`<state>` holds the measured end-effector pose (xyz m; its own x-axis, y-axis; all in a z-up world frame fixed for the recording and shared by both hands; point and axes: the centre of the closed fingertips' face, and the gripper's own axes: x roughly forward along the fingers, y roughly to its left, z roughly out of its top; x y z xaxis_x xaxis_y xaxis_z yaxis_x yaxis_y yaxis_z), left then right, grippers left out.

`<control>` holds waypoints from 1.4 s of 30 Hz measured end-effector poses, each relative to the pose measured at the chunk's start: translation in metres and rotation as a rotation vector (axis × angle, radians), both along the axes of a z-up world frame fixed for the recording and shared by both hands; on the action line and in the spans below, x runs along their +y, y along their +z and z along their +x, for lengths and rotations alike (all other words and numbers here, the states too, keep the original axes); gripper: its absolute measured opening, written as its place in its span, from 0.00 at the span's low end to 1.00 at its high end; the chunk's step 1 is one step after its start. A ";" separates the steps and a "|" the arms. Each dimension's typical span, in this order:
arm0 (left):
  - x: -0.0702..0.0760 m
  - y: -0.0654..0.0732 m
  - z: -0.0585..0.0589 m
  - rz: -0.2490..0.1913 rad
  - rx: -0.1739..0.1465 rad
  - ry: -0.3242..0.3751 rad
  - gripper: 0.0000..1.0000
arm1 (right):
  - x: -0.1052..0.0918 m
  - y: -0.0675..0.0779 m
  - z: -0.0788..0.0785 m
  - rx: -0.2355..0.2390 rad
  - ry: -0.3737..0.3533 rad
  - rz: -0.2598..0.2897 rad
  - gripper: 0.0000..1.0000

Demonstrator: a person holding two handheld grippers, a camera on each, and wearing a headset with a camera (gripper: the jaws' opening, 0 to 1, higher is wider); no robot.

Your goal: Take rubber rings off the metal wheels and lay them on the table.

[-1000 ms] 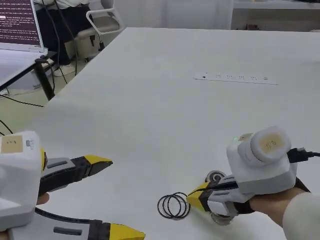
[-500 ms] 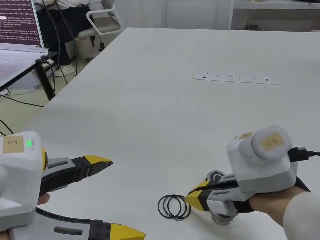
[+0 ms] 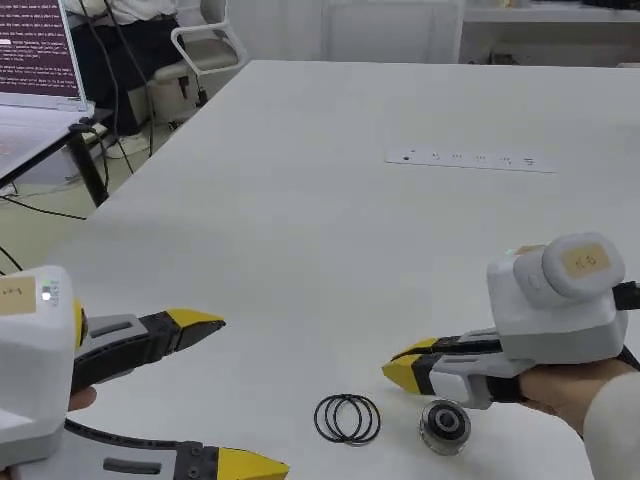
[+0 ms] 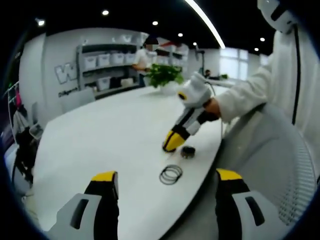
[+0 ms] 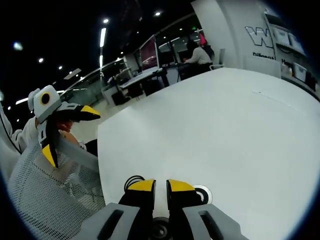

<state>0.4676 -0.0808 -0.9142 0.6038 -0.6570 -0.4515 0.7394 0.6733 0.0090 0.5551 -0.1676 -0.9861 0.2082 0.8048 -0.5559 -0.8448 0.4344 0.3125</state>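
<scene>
Three thin black rubber rings [image 3: 348, 417] lie overlapping on the white table [image 3: 330, 230] near its front edge. Just right of them rests a small metal wheel [image 3: 444, 424], flat on the table. My right gripper [image 3: 405, 369] hovers above and between them, shut with nothing in it, its yellow tips pointing left. My left gripper [image 3: 225, 392] is held at the lower left, wide open and empty. The left gripper view has the rings [image 4: 171, 174], the wheel [image 4: 188, 151] and the right gripper [image 4: 170, 144]. In the right gripper view the wheel [image 5: 202, 194] and the rings [image 5: 132, 181] flank the right gripper [image 5: 160, 186].
A white power strip [image 3: 468, 158] lies on the far part of the table. A desk with a lit screen [image 3: 35, 50] and an office chair [image 3: 205, 45] stand past the table's left edge. A person [image 4: 145, 50] stands far off by shelves.
My right gripper has lifted and drawn back to the right, off the wheel, which now lies uncovered. The rings and my left gripper have stayed put.
</scene>
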 end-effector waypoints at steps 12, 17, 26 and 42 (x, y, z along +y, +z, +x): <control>-0.013 0.050 0.010 -0.014 -0.090 -0.063 0.83 | -0.031 0.008 0.029 0.007 -0.148 0.039 0.07; -0.020 0.057 0.022 0.042 -0.121 -0.115 0.80 | -0.043 0.007 0.036 0.016 -0.195 0.039 0.06; -0.045 0.070 0.044 0.100 -0.191 -0.216 0.73 | -0.055 0.000 0.035 0.035 -0.205 -0.004 0.09; -0.102 0.082 0.085 0.137 -0.263 -0.392 0.65 | -0.062 -0.013 0.019 0.022 -0.107 -0.082 0.20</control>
<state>0.5530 -0.1824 -0.8323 0.4283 -0.8025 -0.4154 0.8975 0.3246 0.2985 0.5739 -0.2299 -0.9989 0.2779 0.7300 -0.6244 -0.7856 0.5467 0.2896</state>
